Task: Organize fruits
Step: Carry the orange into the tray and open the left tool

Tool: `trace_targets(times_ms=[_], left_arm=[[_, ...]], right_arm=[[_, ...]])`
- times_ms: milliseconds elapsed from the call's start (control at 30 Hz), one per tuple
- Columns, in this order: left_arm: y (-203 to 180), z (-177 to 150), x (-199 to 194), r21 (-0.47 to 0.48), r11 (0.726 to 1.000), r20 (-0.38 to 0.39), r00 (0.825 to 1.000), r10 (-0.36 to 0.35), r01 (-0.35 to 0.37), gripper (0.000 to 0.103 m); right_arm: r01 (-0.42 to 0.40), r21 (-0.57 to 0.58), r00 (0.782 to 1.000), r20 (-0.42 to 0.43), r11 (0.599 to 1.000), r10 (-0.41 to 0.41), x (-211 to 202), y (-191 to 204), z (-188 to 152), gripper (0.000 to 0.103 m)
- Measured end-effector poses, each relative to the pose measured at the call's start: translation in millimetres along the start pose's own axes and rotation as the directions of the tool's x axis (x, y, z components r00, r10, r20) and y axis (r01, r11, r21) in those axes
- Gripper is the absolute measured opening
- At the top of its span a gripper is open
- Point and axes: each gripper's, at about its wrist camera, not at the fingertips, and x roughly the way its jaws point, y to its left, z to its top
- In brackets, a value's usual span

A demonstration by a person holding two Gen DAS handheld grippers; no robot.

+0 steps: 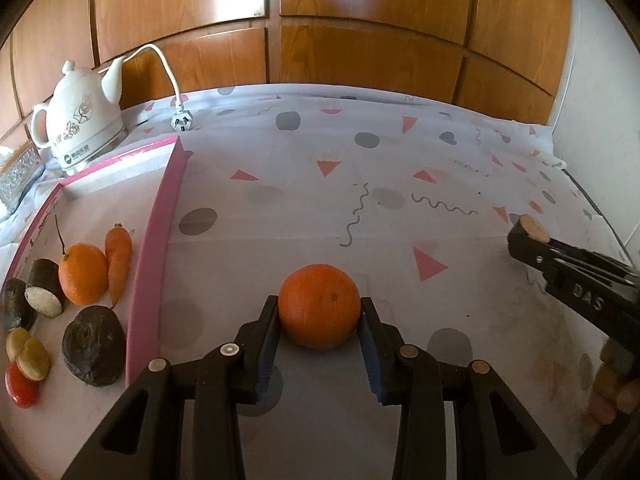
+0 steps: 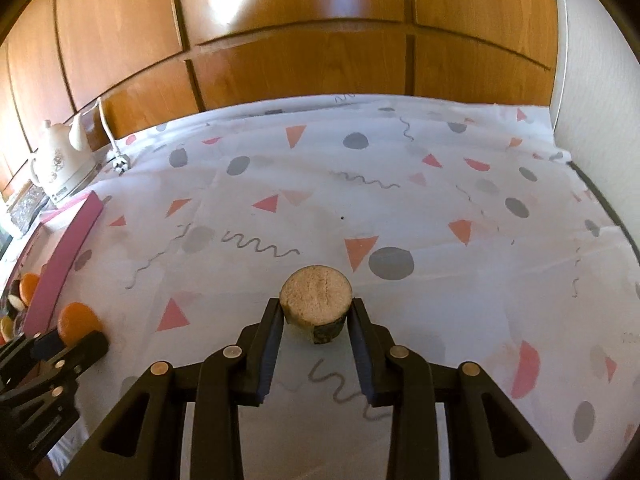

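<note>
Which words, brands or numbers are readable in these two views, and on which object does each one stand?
"DAS": raised letters on the black body of the right gripper, seen from the left wrist view.
White kettle: a round logo and a short line of characters near its base, too small and blurred to read.
Nothing else carries text.

Both tools are matte black plastic. The left tool (image 1: 319, 312) has two flat fingers (image 1: 267, 344) lined inside with ribbed dark-blue pads, each finger hinged on angular arms with triangular cut-outs. Round pale rivets cap the pivots (four in a row, brassy to off-white). The right tool (image 2: 316, 312) is built the same way. Seen from the side, its body bears raised letters reading "DAS" and a small silver screw.
</note>
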Motion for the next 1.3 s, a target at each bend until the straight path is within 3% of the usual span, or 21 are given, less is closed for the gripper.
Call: trace_targets(times_ms=[200,1100,1200,1300], left_arm=[[-1,-2,1,0.007,1.0,0.017,1.0,0.002,-0.002,0.039],[-3,0,0,0.033,0.999,0.02,1.0,0.01,-0.011,0.038],[0,4,-6,0.019,1.0,0.0,1.0,-0.009,0.009,0.038],[4,11,-28,0.027,0.999,0.038,0.999,-0.028,0.027,0.038]], right_arm=[[0.044,-0.023,0.999,-0.015,0.999,-0.044,6,2,-9,0.033],[0.045,-0.02,0.999,0.013,0.999,-0.045,7,4,-14,0.033],[0.043,-0.018,0.999,0.014,0.999,-0.043,7,4,-14,0.034],[0.044,-0.018,0.999,0.014,0.999,-0.043,7,4,-14,0.033]])
